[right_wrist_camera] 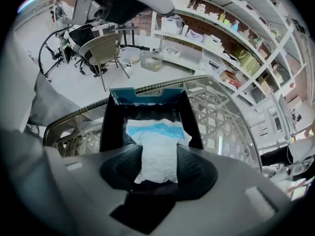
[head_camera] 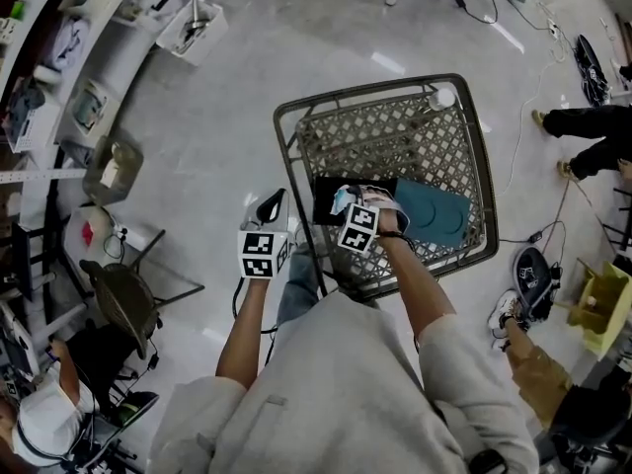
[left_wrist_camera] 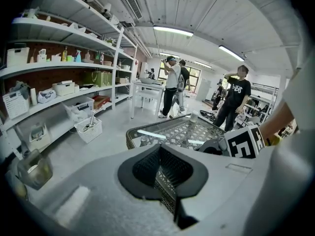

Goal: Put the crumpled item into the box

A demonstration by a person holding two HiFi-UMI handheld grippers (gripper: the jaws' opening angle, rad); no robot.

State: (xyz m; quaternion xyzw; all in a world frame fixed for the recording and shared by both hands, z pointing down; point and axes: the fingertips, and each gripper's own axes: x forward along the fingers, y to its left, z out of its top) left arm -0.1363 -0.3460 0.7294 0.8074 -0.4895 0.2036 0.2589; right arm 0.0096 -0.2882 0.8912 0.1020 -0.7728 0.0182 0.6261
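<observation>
Head view: the jaws of the right gripper are hidden under the hand and marker cube. Only a pale scrap of the crumpled item shows. The box is half covered, right wall out of sight. The lid has its left end under the wrist. The table near edge is lost behind arm and shoulder. A person is cut off by the picture's right edge.

Right gripper view: the item's lower end is buried between the jaws, and the box's near wall is behind the gripper body.

Left gripper view: the left gripper blocks the table's near-left corner. Items on the shelves are too small to tell.
</observation>
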